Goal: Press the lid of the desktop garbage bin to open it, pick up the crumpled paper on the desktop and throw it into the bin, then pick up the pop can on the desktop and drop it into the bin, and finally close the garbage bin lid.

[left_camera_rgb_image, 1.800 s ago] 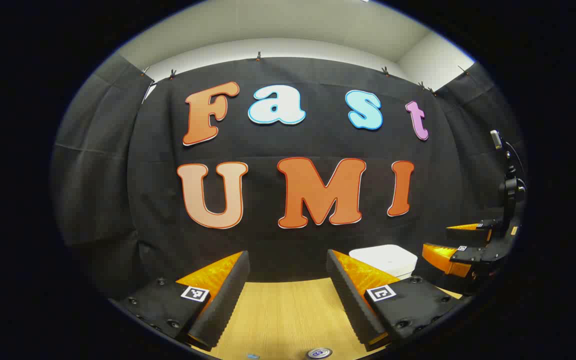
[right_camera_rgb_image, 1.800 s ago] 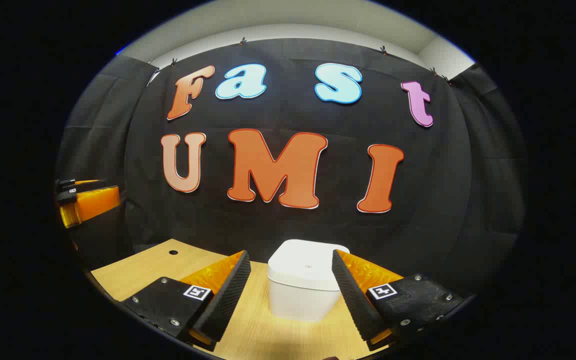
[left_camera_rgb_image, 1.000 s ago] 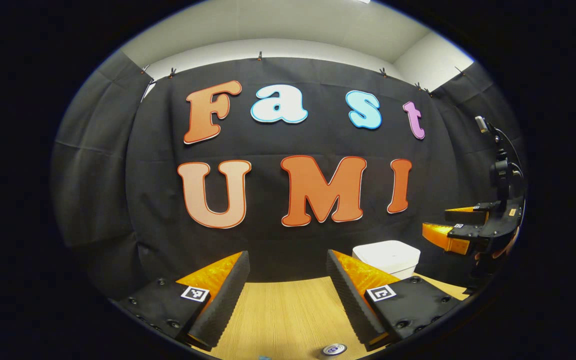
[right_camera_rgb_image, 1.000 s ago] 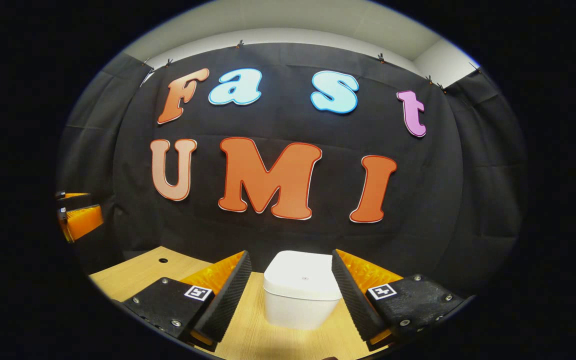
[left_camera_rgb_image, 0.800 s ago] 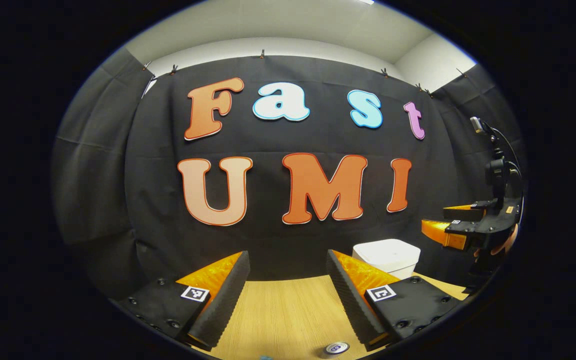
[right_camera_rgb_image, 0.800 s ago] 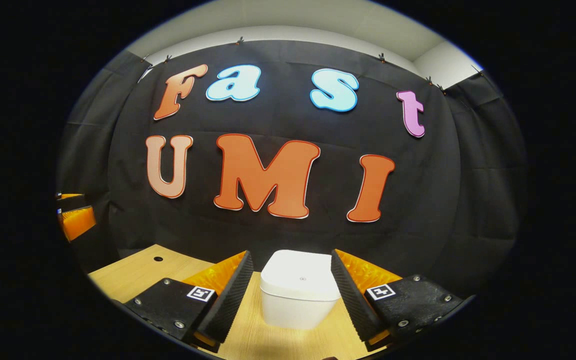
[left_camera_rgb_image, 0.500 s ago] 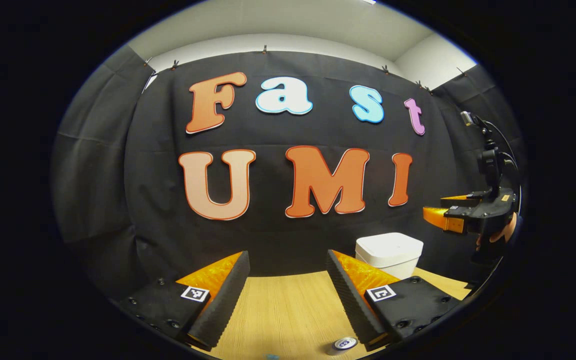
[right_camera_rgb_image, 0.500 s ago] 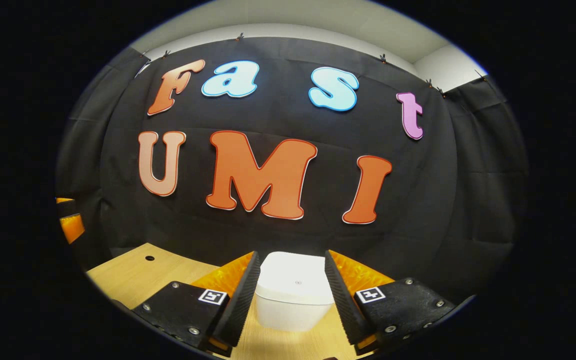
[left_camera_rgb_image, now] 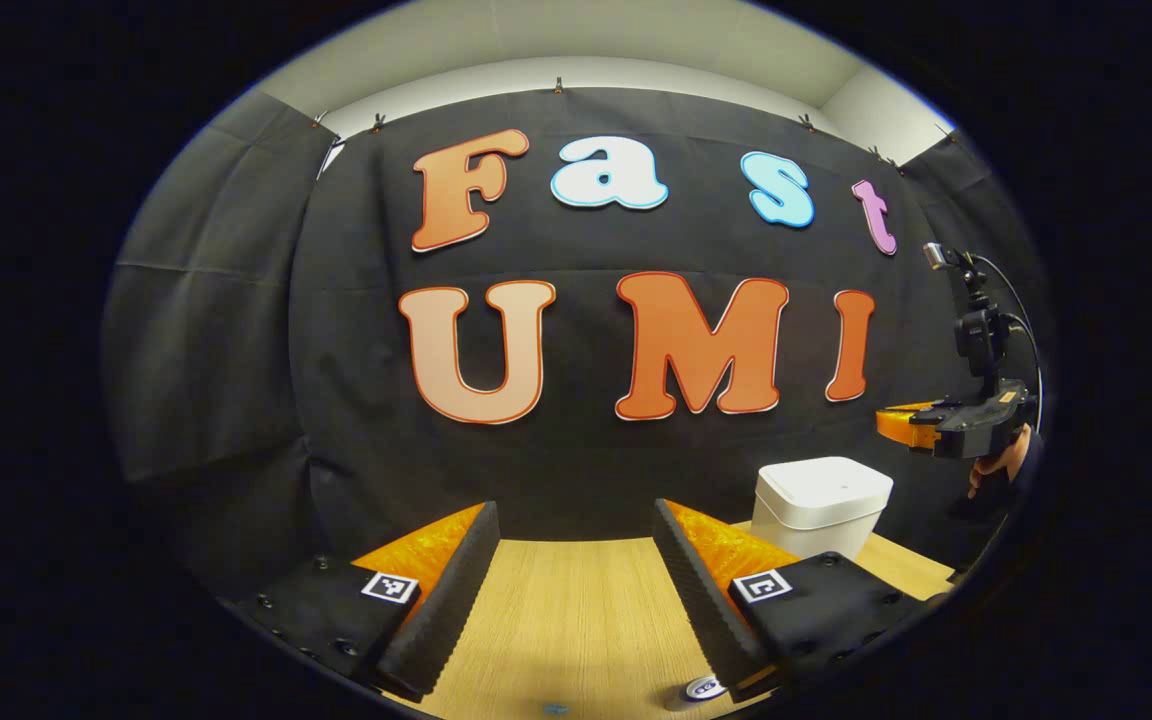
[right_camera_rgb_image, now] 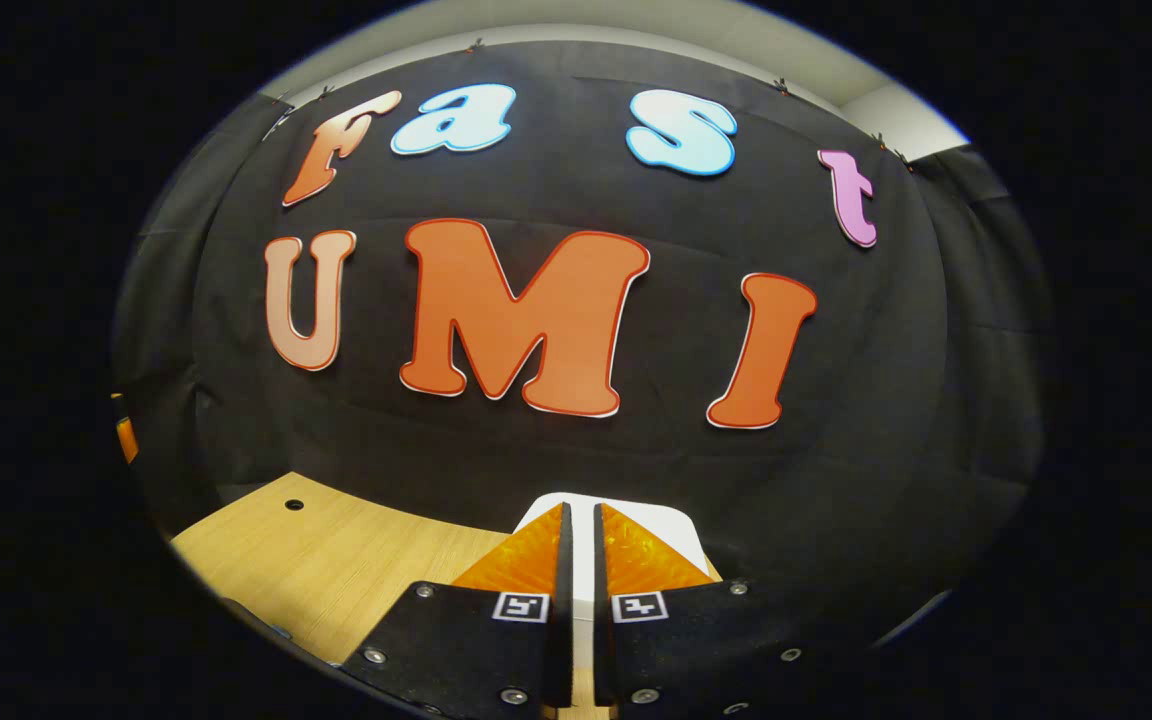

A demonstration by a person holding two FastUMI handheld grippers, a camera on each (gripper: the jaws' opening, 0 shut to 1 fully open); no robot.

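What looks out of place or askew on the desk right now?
Nothing stands out. The white bin stands upright on the wooden desk with its lid down, and the pop can stands upright near the left hand-held gripper.

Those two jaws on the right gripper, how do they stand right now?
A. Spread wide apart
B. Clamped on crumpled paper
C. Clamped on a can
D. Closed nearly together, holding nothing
D: in the right gripper view the right gripper has its jaws drawn almost together, nothing between them, above the white bin.

Right gripper point(right_camera_rgb_image: 576, 560) jaws drawn nearly together, now nearer over the white bin point(right_camera_rgb_image: 681, 535) lid, closing in.
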